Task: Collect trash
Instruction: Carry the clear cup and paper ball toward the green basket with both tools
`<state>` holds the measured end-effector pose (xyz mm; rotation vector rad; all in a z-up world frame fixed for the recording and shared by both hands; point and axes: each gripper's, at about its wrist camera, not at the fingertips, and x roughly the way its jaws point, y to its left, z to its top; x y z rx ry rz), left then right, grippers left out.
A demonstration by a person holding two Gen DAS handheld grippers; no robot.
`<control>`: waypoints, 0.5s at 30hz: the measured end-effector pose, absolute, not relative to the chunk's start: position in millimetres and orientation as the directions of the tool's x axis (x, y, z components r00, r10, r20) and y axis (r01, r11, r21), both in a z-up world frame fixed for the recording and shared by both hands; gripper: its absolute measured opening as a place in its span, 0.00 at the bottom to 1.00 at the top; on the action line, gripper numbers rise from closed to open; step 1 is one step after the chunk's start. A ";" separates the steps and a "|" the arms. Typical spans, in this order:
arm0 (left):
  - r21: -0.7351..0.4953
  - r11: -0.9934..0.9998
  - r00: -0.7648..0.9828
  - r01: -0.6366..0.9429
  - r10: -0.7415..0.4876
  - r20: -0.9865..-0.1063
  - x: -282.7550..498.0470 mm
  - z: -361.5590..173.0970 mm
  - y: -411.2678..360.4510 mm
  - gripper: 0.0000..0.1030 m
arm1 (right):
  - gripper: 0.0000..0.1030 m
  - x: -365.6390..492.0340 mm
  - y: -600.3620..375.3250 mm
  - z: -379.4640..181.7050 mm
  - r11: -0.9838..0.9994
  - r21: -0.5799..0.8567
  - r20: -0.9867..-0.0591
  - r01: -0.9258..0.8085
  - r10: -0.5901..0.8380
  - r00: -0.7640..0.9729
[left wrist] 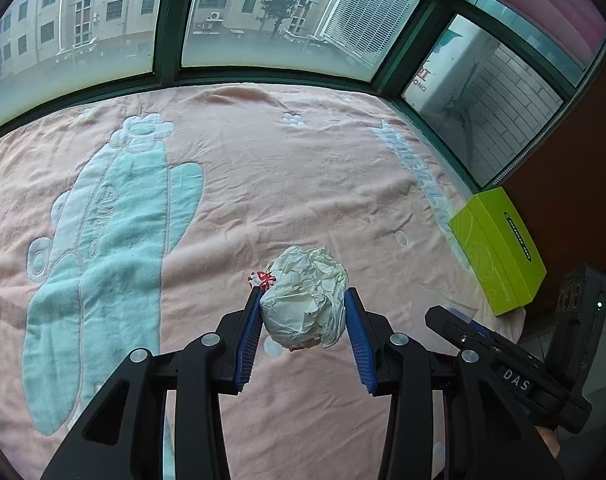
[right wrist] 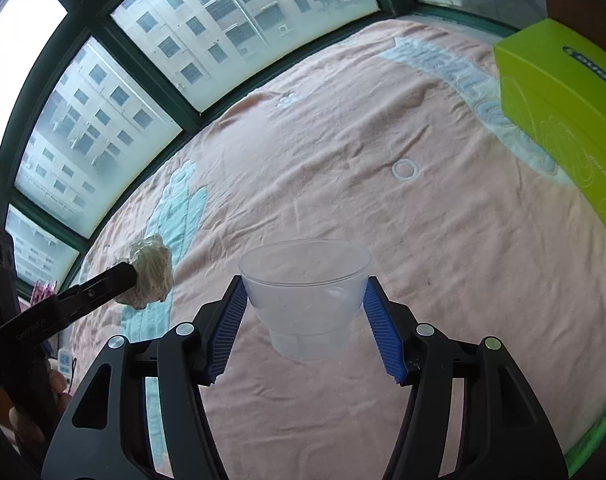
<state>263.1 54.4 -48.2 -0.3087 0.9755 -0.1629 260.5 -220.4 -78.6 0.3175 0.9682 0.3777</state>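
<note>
1 crumpled white paper ball (left wrist: 305,296) sits clamped between the left gripper (left wrist: 303,332) pads. 1 clear plastic cup (right wrist: 305,300), upright, mouth upward, is pinched inside the right gripper (right wrist: 305,328), half-closed, above the pink blanket (right wrist: 383,200).

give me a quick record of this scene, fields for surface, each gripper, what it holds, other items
surface: pink blanket with pale blue cactus print
left gripper: shut on crumpled paper ball, lifted off the blanket
right gripper: shut on clear plastic cup, upright, looks empty
other items: green box at the blanket's right edge
background: window facing apartment buildings
</note>
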 end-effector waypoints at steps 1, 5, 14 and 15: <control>-0.326 0.945 0.558 0.003 -0.272 -0.784 259.2 -46.1 52.1 0.39 | 0.58 253.4 -220.5 -75.2 0.894 0.412 -0.731 -0.176 0.439 0.522; -0.333 0.942 0.567 0.028 -0.290 -0.771 243.8 -38.6 43.5 0.39 | 0.58 230.4 -218.0 -64.0 0.915 0.354 -0.722 -0.192 0.398 0.565; -0.336 0.937 0.580 0.096 -0.327 -0.746 207.1 -25.2 15.3 0.39 | 0.58 187.2 -232.1 -50.7 0.931 0.322 -0.710 -0.172 0.358 0.607; -0.337 0.936 0.581 0.101 -0.330 -0.744 203.5 -24.2 12.8 0.39 | 0.58 182.7 -234.6 -49.8 0.933 0.318 -0.710 -0.169 0.353 0.609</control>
